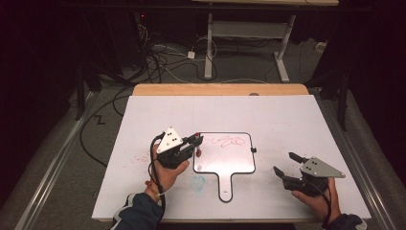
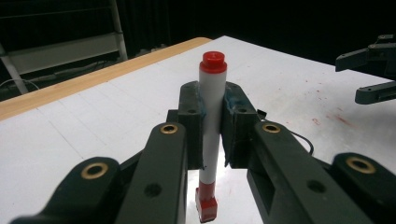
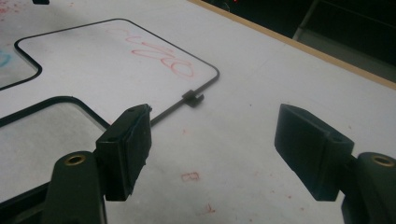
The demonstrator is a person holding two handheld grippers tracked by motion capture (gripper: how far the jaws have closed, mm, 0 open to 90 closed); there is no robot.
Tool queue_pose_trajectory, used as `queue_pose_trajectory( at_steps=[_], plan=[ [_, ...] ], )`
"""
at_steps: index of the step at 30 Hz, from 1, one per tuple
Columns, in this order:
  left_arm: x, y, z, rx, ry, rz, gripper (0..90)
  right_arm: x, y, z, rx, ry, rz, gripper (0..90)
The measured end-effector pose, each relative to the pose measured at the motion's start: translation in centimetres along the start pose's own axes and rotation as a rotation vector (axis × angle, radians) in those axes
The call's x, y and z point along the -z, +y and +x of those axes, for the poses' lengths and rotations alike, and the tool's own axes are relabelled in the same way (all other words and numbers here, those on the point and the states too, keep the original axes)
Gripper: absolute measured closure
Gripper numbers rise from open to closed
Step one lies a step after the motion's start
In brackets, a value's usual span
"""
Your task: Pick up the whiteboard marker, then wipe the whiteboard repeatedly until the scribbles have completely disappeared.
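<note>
Black jaws of the left gripper [image 2: 212, 121] clamped a red-capped whiteboard marker [image 2: 211, 107] upright between their pads, at the left edge of the small whiteboard [image 1: 225, 155] on the counter [image 1: 287, 120]. Well to its right, the right gripper [image 1: 283, 164] stood wide, holding nothing.

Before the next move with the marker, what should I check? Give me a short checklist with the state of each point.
1. Left tool grips the marker: ok, pads press both sides of it.
2. Marker cap: cannot tell; red ends show at top and bottom.
3. Marker near the board: ok, it is at the board's left edge.
4. Right tool free: ok, open, nothing between its pads.
5. Right tool off the board: ok, it is to the right of it, above the table.
6. Board has writing: ok, red scribble near its top edge.
</note>
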State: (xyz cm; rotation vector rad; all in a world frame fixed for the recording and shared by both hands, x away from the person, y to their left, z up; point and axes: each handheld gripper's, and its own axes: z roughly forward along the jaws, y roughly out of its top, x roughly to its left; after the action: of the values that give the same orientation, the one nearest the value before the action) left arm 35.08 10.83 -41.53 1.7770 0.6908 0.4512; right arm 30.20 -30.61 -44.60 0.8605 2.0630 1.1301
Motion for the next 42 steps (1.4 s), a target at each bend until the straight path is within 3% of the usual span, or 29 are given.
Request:
queue_pose_trajectory(
  at_steps=[13,17,19,23,29,32,37,40,42],
  plan=[
    [-0.8,-0.3,0.6,0.019,0.031,0.007,78.3,-0.2,-0.1,0.2,0.006,0.011,0.009,27.8],
    [-1.9,-0.6,1.0,0.048,0.044,-0.001,78.3,-0.6,-0.3,0.4,0.016,0.019,0.027,28.1],
    [-2.6,-1.0,1.4,0.054,0.064,0.009,78.4,-0.7,-0.3,0.4,0.017,0.021,0.025,28.3],
    [-3.7,-1.6,2.5,0.109,0.095,-0.015,78.4,-1.0,-0.2,0.6,0.018,0.029,0.018,28.7],
    [-6.0,-1.9,3.4,0.097,0.169,-0.002,78.4,-1.1,-0.3,0.9,0.045,0.039,0.036,28.8],
    [-6.8,-1.8,3.4,0.1,0.201,-0.007,78.4,-1.2,-0.2,1.0,0.045,0.044,0.022,29.1],
    [-8.4,-1.4,3.0,0.105,0.216,-0.019,78.5,-1.3,-0.2,1.1,0.061,0.048,0.032,29.2],
    [-9.5,-1.1,2.4,0.118,0.187,-0.024,78.5,-1.3,-0.1,1.1,0.063,0.054,0.027,29.2],
    [-10.3,-0.9,1.8,0.105,0.179,-0.024,78.5,-1.3,-0.1,1.2,0.064,0.058,0.031,29.2]
  ],
)
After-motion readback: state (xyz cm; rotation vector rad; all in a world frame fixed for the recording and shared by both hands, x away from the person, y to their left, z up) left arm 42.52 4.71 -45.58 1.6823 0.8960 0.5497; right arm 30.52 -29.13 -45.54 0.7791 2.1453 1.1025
